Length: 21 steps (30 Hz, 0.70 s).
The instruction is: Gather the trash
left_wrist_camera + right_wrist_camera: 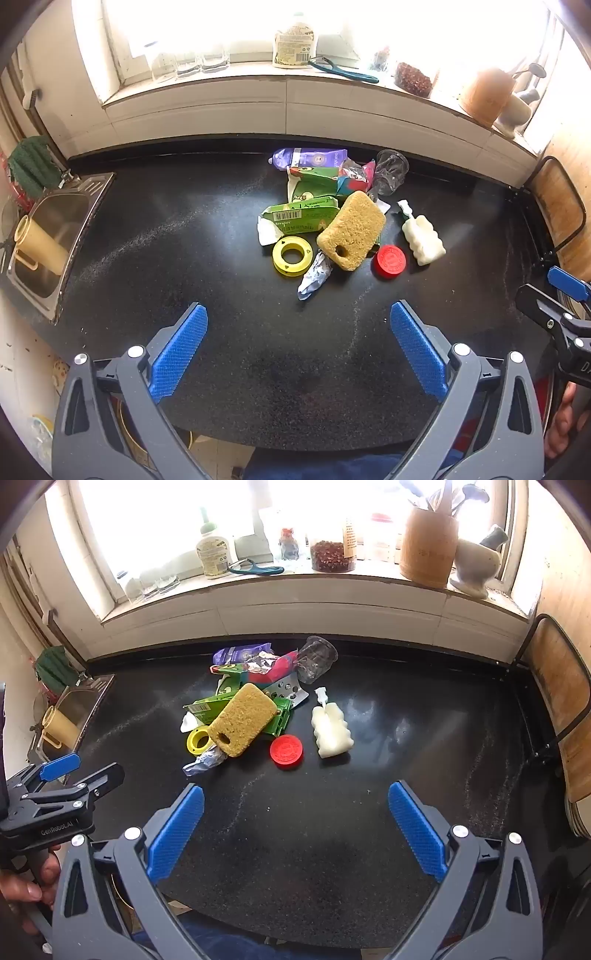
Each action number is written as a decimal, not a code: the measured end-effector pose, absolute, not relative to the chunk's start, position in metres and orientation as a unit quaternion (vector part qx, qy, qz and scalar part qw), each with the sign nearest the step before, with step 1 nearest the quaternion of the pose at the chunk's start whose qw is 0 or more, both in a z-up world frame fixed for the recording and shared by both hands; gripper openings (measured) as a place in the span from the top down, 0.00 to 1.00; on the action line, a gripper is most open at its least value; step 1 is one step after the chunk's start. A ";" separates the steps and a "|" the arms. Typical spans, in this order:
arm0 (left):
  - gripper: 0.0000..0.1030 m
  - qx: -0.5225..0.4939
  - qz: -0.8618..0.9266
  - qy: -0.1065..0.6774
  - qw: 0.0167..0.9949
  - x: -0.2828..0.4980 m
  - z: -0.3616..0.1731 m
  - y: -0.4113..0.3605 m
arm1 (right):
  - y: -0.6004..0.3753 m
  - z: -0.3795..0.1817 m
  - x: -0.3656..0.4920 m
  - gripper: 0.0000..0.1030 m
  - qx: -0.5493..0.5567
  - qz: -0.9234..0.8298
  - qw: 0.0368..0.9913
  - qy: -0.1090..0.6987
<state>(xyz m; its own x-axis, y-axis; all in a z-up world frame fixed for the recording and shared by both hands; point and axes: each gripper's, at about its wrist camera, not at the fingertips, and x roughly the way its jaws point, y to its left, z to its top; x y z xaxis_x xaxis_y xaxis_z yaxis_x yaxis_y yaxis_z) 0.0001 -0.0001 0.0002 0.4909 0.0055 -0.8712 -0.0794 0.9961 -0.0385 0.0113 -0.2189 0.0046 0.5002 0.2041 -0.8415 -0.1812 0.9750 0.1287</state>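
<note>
I see the trash heaped in one loose pile toward the far middle of the black bench (pixel 184 258), short of the white tiled wall. A coarse tan sponge (pixel 351 232) lies on top of a flattened green carton (pixel 301 218), which reaches out to the sponge's left. At the near left of the sponge a yellow plastic ring (pixel 292 256) lies flat, and just right of the ring a crumpled silvery wrapper (pixel 314 275) pokes out from under the sponge's near corner. A red round cap (pixel 390 261) sits just right of the sponge, and a white ridged foam piece (pixel 423 235) lies beside the cap, a little farther right. Behind the sponge are a purple pouch (pixel 310 158), a second green wrapper (pixel 314 181), a crumpled red and foil wrapper (pixel 356 173) and a clear plastic cup (pixel 390 170) tipped on its side.

My left claw (pixel 299 350) hangs released over the near bench, blue pads wide apart, nothing between them. My right claw (pixel 295 830) is spread the same way and empty, well short of the pile.

At the far left a steel sink (pixel 55 221) holds a tan mug (pixel 40 245). On the windowsill stand a bottle (pixel 294 46), a jar of red flakes (pixel 332 555) and a wooden utensil holder (pixel 428 546).
</note>
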 end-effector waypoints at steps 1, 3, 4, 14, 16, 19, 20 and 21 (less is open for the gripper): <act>0.06 -0.036 0.025 0.504 0.863 0.000 0.000 0.000 | -0.219 0.005 0.012 0.06 0.012 0.111 0.867 0.486; 0.06 -0.036 0.026 0.504 0.863 0.001 0.000 0.001 | -0.218 0.005 0.012 0.06 0.013 0.110 0.867 0.485; 0.06 -0.035 0.027 0.504 0.863 0.001 0.001 0.001 | -0.218 0.005 0.013 0.06 0.014 0.108 0.868 0.485; 0.06 -0.033 0.022 0.504 0.863 0.003 -0.004 0.001 | -0.221 0.000 0.019 0.06 0.012 0.109 0.868 0.484; 0.06 -0.037 0.021 0.507 0.861 0.004 -0.004 0.002 | -0.217 0.001 0.017 0.06 0.010 0.110 0.868 0.485; 0.06 -0.035 0.024 0.508 0.860 0.004 -0.005 0.001 | -0.217 0.001 0.016 0.06 0.010 0.109 0.868 0.484; 0.06 -0.040 0.022 0.509 0.859 0.005 -0.009 0.007 | -0.218 0.001 0.018 0.06 0.011 0.110 0.867 0.485; 0.06 -0.040 0.023 0.509 0.859 0.005 -0.010 0.007 | -0.218 0.001 0.018 0.06 0.011 0.109 0.867 0.485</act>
<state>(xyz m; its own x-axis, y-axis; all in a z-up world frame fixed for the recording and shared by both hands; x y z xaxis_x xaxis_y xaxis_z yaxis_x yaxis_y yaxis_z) 0.0047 0.0069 -0.0096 0.4803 -0.0018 -0.8771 -0.0793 0.9958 -0.0454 0.0177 -0.2180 0.0012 0.5052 0.2003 -0.8394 -0.1788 0.9759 0.1252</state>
